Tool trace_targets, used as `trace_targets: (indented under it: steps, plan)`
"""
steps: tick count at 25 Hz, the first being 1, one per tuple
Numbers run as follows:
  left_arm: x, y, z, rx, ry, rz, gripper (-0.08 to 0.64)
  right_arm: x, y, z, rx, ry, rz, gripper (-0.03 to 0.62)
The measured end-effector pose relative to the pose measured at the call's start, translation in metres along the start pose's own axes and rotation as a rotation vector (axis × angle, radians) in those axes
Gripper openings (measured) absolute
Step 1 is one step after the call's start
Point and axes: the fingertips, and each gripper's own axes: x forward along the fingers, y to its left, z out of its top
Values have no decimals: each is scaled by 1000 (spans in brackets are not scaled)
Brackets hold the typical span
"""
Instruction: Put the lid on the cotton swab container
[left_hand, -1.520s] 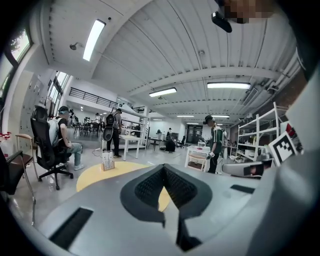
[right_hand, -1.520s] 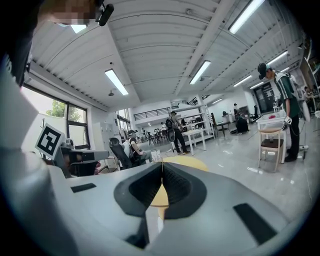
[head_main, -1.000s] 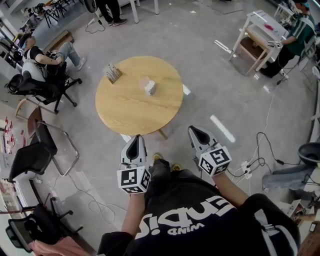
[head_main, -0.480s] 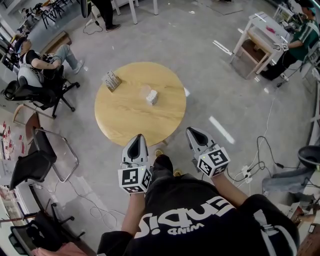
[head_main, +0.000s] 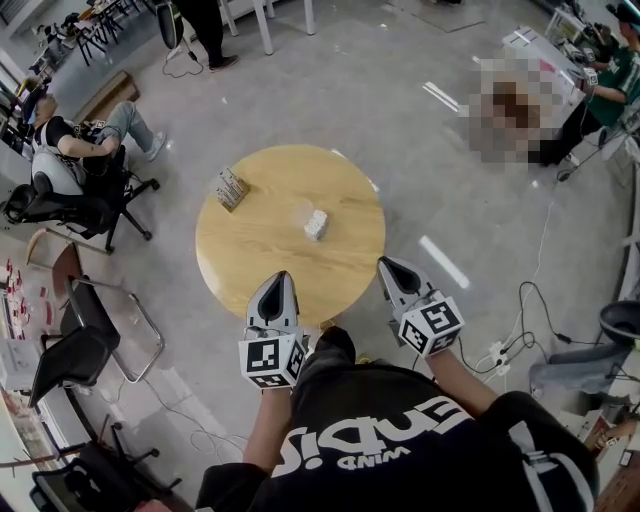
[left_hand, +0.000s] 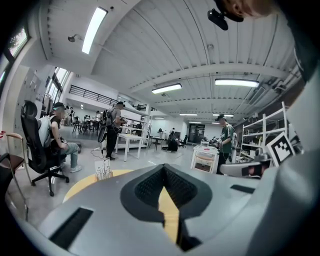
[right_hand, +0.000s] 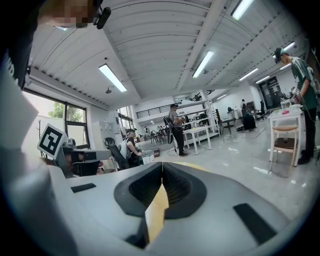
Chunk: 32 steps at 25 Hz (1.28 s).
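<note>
A small white cotton swab container sits near the middle of the round wooden table. Just beyond it is a faint clear piece, too small to tell whether it is the lid. My left gripper hangs over the table's near edge, shut and empty. My right gripper is shut and empty too, just off the table's near right edge. In the left gripper view the shut jaws point over the table. In the right gripper view the shut jaws show only a strip of tabletop.
A small stand with upright cards is on the table's far left; it also shows as the stand. A seated person on an office chair is at the left. An empty chair stands near left. Cables lie on the floor at right.
The table has come closer and lower in the head view as the person walks toward it. Both grippers have stayed shut and empty in front of the body.
</note>
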Motion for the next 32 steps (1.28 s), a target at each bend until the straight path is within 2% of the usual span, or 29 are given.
trace_targets:
  steps: [11, 19, 27, 32]
  plan:
    - [59, 29, 16, 18, 9, -85, 9, 61, -15, 17, 0, -9, -57, 3]
    - [74, 41, 25, 21, -1, -87, 9, 75, -15, 25, -3, -12, -66, 3]
    - [86, 40, 34, 0, -19, -76, 9, 91, -26, 35, -14, -4, -29, 3]
    - [95, 40, 33, 15, -15, -56, 11, 105, -29, 42, -22, -1, 17, 3]
